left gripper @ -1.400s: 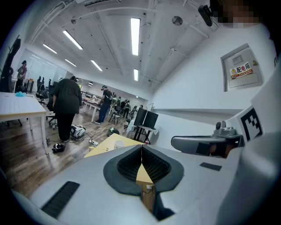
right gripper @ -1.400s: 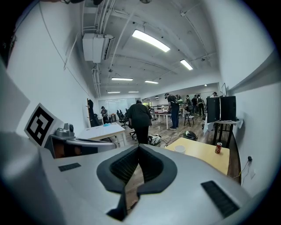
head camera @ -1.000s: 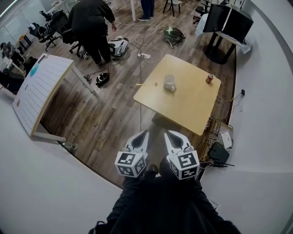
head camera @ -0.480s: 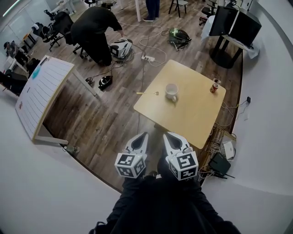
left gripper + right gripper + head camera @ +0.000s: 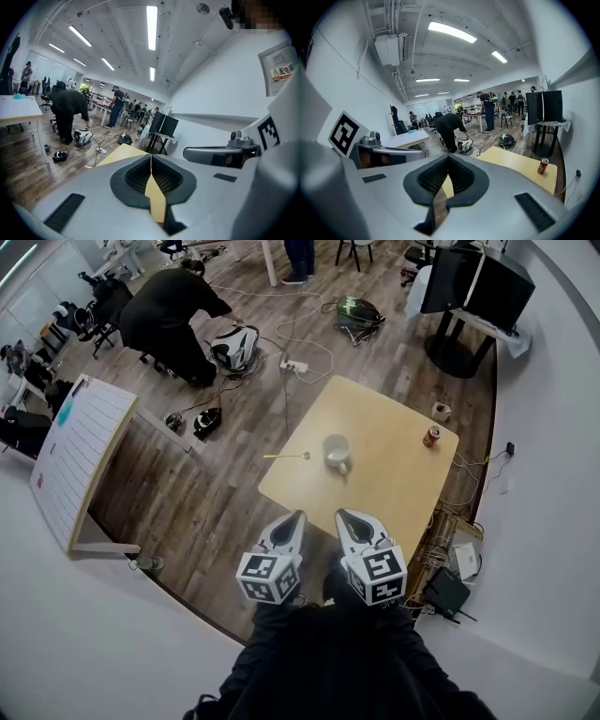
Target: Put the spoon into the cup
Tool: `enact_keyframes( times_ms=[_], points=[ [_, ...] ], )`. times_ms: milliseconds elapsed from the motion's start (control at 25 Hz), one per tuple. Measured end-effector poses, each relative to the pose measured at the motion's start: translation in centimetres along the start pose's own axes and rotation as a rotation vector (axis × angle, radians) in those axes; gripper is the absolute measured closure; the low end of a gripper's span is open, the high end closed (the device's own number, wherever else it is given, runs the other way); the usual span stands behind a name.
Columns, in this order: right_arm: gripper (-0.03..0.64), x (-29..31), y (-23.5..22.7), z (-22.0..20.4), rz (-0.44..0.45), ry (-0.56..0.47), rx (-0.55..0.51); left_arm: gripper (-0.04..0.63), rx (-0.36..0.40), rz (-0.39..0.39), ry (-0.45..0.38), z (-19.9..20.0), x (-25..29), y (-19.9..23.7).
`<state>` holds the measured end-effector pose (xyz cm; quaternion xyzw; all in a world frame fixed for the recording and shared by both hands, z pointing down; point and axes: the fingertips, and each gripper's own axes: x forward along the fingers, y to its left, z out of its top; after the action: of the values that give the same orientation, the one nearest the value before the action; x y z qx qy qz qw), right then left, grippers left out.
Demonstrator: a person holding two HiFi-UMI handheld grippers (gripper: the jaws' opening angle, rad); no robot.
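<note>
Over on the table [image 5: 394, 486], the spoon [image 5: 287, 456] lies flat at the left edge, near the cup [image 5: 336, 450]. The left hand-held gripper [image 5: 297, 516] and right hand-held gripper [image 5: 340, 515] hang short of it, both closed and empty. A clumsy pinch could knock the thin spoon onto the floor [image 5: 216, 493].

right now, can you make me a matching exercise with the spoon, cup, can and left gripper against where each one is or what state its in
Things:
1. spoon
2. cup
3. can
4. left gripper

Place or state:
a. near the right corner of the table
b. shut, nothing in it
c. around the middle of the table
d. lying at the table's edge, left of the cup

Pairs: 1-d, 2-c, 3-a, 4-b
</note>
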<state>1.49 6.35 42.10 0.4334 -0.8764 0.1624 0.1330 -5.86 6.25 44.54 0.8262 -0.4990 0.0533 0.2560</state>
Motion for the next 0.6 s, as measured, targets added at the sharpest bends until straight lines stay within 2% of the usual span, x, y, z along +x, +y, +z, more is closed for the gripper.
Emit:
enact_keyframes(
  times_ms=[280,600],
  points=[
    [0.596,2.6,-4.3,0.2,0.027,0.032,0.032,0.560,0.001,0.033,0.027,1.0,4.5,0.5],
    [0.595,4.8,-7.6,-0.6,0.047,0.068,0.071,0.560,-0.017,0.091,0.072,0.3,7.0,2.2]
  ],
)
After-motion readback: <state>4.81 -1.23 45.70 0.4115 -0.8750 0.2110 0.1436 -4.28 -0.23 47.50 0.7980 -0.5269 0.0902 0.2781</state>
